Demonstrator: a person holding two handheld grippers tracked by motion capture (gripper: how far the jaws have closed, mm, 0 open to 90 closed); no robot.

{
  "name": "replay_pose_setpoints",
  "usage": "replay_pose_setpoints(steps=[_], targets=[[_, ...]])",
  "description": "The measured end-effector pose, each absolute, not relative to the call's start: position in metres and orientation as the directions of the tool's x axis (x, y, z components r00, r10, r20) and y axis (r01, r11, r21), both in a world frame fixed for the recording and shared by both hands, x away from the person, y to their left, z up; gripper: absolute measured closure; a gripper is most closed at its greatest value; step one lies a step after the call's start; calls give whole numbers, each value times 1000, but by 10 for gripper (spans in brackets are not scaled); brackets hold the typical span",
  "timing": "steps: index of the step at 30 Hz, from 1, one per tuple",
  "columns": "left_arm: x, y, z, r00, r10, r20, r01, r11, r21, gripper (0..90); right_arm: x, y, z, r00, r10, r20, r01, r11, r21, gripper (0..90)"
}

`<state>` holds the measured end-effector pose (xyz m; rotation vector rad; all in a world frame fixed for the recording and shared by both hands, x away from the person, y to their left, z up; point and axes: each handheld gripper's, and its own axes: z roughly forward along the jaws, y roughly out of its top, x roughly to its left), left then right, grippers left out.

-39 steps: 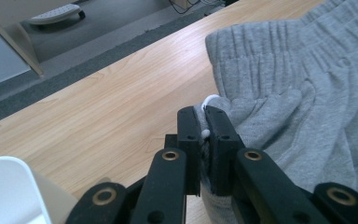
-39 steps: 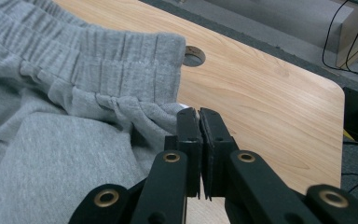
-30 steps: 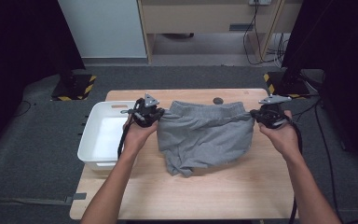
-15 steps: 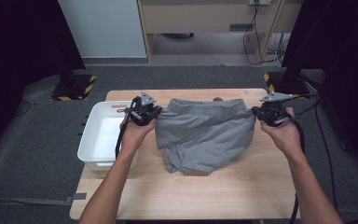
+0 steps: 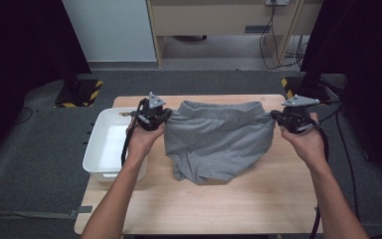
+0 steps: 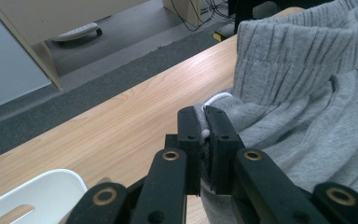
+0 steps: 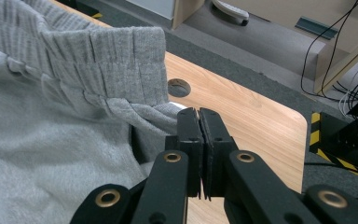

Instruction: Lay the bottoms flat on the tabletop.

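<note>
Left gripper (image 5: 165, 115) and right gripper (image 5: 274, 116) each pinch a waistband corner of the grey shorts (image 5: 218, 142), stretched beside a white tub (image 5: 95, 149).

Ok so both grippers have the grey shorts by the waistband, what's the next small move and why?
Probably lift both grippers a little higher. The left gripper and right gripper are clamped on opposite ends of the grey shorts waistband, which is stretched between them, but the legs lie bunched on the table. Raising them should let the fabric hang straight.
</note>
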<state>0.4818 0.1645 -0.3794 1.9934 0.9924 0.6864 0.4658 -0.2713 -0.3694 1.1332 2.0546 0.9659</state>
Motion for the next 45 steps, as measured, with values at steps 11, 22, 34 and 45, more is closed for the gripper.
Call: replay_pose_setpoints(steps=[11,22,34,45], targets=[[480,168,-375,551,826,113,397,-379,836,854,465,-269,-363,-465,872,-152,431,373,822,886],[483,166,-353,554,822,131,386,-393,835,854,460,-270,-336,-473,863,-178,408,393,824,886],[514,156,-366,520,841,148,446,-416,793,853,492,-270,-364,-463,877,-131,444,358,821,884],[530,150,-384,503,852,142,485,-415,770,852,509,-267,-385,-455,882,-124,469,355,809,882]])
